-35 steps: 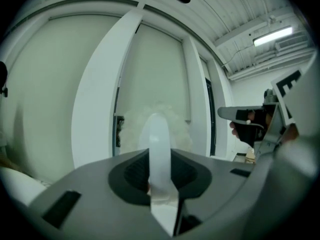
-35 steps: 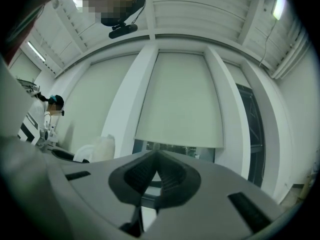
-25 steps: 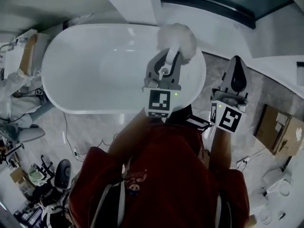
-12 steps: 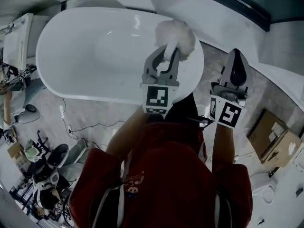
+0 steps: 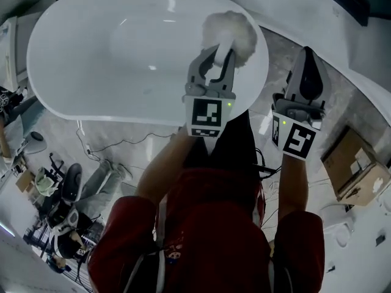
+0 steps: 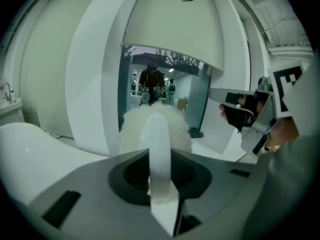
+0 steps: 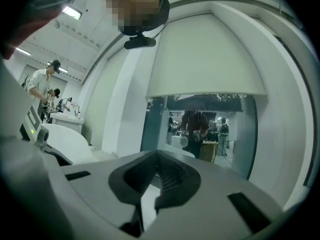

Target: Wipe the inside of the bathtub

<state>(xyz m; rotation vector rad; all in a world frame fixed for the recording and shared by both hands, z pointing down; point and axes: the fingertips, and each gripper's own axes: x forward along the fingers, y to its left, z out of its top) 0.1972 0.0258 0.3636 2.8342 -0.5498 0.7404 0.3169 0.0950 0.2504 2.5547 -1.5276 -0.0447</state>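
Left gripper (image 5: 214,58) pinches the white handle of a fluffy duster (image 5: 232,32), poised over one end of the bathtub (image 5: 122,60) — contact indiscernible. Right gripper (image 5: 307,58) is beside the tub, jaws pressed together, empty.

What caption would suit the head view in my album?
Left gripper holds a fluffy white duster above the bathtub; right gripper hangs shut alongside.

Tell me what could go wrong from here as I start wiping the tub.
1. The left gripper pinches only the duster's thin handle. Pressing the fluffy head against the bathtub could make it twist or slip in the jaws.
2. Cables lie on the floor beside the tub, so stepping along it might snag them.
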